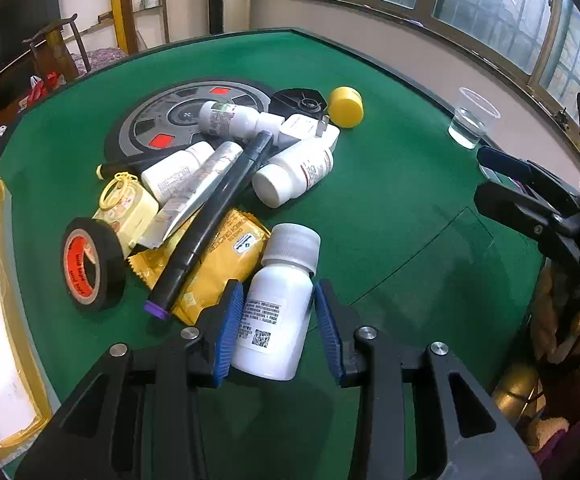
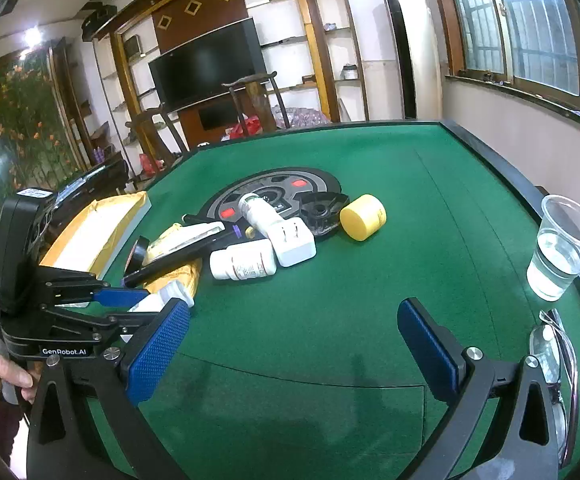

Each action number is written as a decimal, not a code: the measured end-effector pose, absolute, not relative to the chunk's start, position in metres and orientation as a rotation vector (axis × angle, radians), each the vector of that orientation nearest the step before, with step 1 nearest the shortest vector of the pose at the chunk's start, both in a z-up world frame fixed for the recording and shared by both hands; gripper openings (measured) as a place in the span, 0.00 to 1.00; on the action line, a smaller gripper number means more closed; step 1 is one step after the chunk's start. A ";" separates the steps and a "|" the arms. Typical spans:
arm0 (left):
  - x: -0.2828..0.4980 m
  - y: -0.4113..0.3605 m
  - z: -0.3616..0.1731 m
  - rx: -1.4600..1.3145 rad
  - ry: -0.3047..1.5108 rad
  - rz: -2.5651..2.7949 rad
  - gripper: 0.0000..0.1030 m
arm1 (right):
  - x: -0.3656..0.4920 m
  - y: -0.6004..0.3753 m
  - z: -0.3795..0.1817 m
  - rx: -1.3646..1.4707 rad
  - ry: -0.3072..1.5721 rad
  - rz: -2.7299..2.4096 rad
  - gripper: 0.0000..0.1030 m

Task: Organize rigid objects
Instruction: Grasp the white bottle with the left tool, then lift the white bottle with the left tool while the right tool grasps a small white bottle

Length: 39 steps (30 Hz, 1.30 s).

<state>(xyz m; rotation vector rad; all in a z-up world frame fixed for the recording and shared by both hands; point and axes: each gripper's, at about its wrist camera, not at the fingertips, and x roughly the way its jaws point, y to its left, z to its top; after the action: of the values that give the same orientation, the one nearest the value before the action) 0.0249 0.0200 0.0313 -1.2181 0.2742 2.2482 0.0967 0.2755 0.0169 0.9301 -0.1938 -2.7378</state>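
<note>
Left wrist view: left gripper (image 1: pixel 276 322) clenched on a white plastic bottle (image 1: pixel 276 320), grey cap pointing far, long axis near-to-far; right gripper (image 2: pixel 293 344) released, holding nothing.

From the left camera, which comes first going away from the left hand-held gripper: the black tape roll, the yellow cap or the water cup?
1. Black tape roll, nearest the left hand-held gripper, on its left.
2. Yellow cap, far, beyond the pile.
3. Water cup, far right; too close to the cap to call.

Barred windows (image 1: pixel 489 4), wall shelves (image 2: pixel 290 40), television (image 2: pixel 206 64)
</note>
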 end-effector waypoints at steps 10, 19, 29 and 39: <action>0.029 0.039 0.013 -1.242 0.345 2.225 0.33 | 0.096 0.277 0.016 0.946 -0.200 -2.741 0.99; 0.055 -0.038 0.011 -1.280 0.100 2.344 0.33 | 0.078 0.230 0.022 1.014 0.140 -2.445 0.65; 0.059 -0.051 0.009 -1.273 0.005 2.368 0.33 | -0.003 0.162 0.013 1.088 0.636 -2.156 0.43; 0.060 -0.055 0.011 -1.271 -0.016 2.369 0.33 | -0.019 0.174 -0.026 1.279 0.626 -2.085 0.41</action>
<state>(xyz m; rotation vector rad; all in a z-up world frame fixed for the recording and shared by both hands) 0.0596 -0.0547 0.0106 -1.2706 -0.0156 2.3685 -0.0187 0.1737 -0.0259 1.2792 0.6259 -2.0854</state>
